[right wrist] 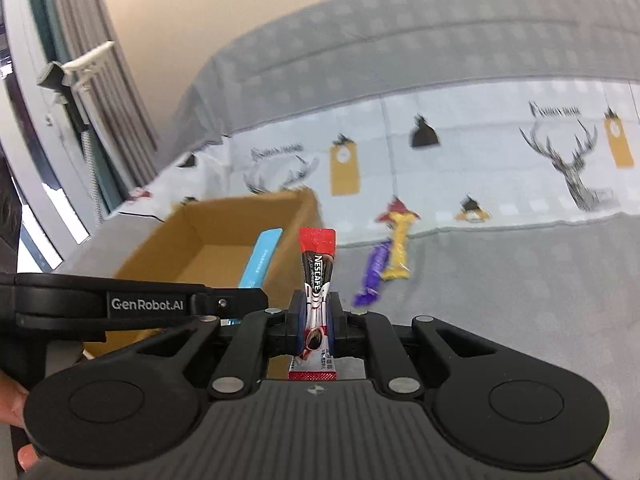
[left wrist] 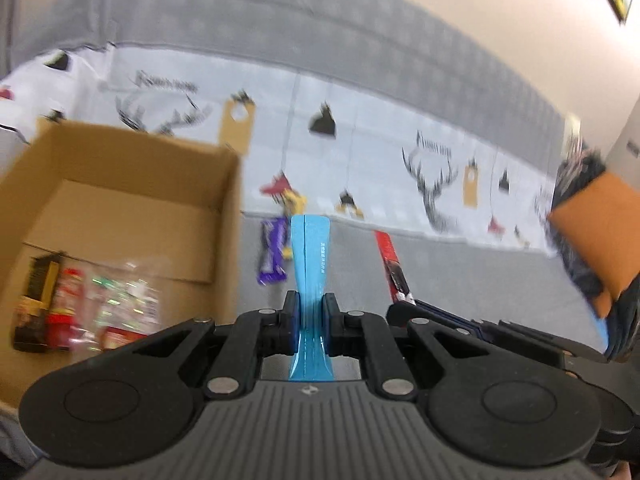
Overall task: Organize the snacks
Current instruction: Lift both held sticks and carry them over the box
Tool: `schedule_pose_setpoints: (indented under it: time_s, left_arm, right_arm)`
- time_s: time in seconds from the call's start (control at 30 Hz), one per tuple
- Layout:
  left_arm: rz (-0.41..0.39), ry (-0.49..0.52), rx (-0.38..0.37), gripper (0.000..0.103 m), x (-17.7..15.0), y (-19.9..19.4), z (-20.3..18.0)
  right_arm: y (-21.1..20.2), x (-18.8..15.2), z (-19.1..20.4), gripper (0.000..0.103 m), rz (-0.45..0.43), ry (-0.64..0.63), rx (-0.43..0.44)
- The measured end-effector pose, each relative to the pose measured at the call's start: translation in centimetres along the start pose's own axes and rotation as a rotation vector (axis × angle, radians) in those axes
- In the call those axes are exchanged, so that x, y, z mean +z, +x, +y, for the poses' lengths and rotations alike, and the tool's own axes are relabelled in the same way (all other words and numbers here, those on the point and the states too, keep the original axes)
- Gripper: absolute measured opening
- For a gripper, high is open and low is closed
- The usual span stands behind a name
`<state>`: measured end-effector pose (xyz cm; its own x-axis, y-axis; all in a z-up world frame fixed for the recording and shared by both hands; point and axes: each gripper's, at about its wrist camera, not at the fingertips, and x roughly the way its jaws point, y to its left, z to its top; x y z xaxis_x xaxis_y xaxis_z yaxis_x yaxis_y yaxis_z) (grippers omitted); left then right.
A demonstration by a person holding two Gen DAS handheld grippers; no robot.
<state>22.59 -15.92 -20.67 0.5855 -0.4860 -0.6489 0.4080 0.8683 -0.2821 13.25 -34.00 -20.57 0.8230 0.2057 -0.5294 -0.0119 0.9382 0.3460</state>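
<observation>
While the left tool (left wrist: 310, 312) clamps a blue sachet (left wrist: 310, 256), its view alone shows packets (left wrist: 80, 304) lying in the cardboard box (left wrist: 120, 184) to its left. Right tool (right wrist: 316, 316) pinches a red Nescafe stick (right wrist: 317, 272); purple candy (right wrist: 374, 274) and yellow candy (right wrist: 398, 248) lie ahead-right on the bed.

tongs (left wrist: 310, 320) black, silver rivets | ribbed grey base | "GenRobot.AI" lettering
</observation>
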Motion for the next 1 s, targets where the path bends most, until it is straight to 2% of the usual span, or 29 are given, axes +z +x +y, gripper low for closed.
schedule_pose_setpoints:
  time_s: [0.13,0.3,0.53,0.6,0.73,0.8,1.0]
  left_arm:
    - [-0.088,-0.010,0.026,0.012,1.1,-4.4,2.8]
    - [-0.184,-0.083,-0.006,0.012,2.4,-9.0,6.6]
    - [-0.267,-0.131,0.017,0.012,3.4,-12.6,11.5]
    - [-0.275,-0.135,0.034,0.012,3.6,-12.7,12.9]
    - [-0.225,-0.161,0.061,0.012,3.3,-10.3,15.7]
    - [-0.196,-0.187,0.102,0.012,2.8,-8.4,17.0]
    - [-0.051,-0.225,0.172,0.012,0.7,-3.1,20.8]
  right_arm:
    - [-1.1,1.2,4.3,0.011,-0.038,-0.018,0.045]
    - [-1.5,2.6,10.2,0.011,-0.075,-0.071,0.096]
    - [0.0,4.3,17.2,0.011,-0.101,-0.176,0.156]
    - [1.2,4.5,18.7,0.011,-0.082,-0.208,0.175]
    - [4.6,4.1,20.7,0.011,-0.032,-0.275,0.170]
    - [6.7,3.7,21.1,0.011,0.003,-0.283,0.163]
    - [12.7,0.9,20.8,0.011,0.129,-0.302,0.104]
